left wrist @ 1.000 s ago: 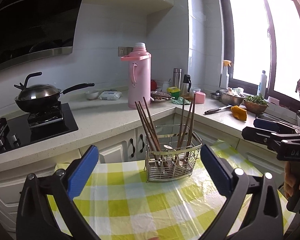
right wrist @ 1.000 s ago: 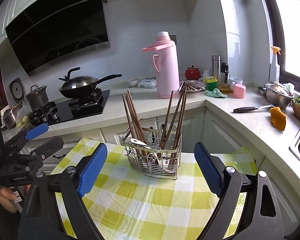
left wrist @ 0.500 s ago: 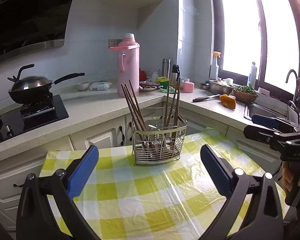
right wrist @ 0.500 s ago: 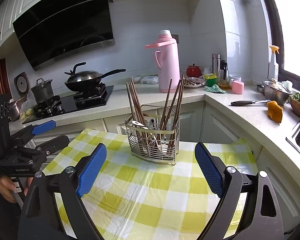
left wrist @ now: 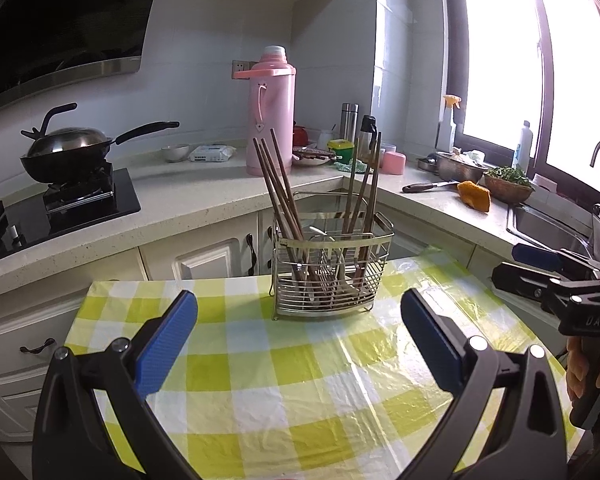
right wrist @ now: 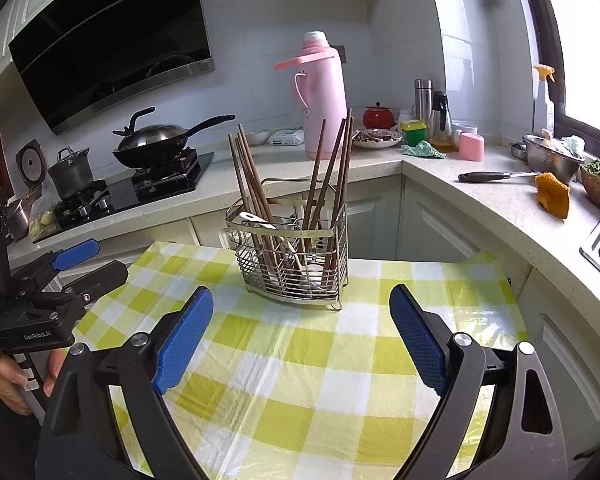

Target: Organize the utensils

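Chopsticks (left wrist: 278, 188) lean in the left compartment of the wire caddy (left wrist: 332, 268), more chopsticks (left wrist: 364, 184) stand in the right one, and pale spoons (right wrist: 300, 258) lie low between them. The caddy stands upright on the checked cloth of the desk (left wrist: 300, 380), ahead of both tools. The left tool (left wrist: 300, 340) is spread wide and holds nothing; the right tool (right wrist: 300, 328) is likewise wide and empty, well apart from the caddy. Judging by this, everything sits in the caddy already, so the sorting looks finished or nearly so; nothing loose shows on the cloth.
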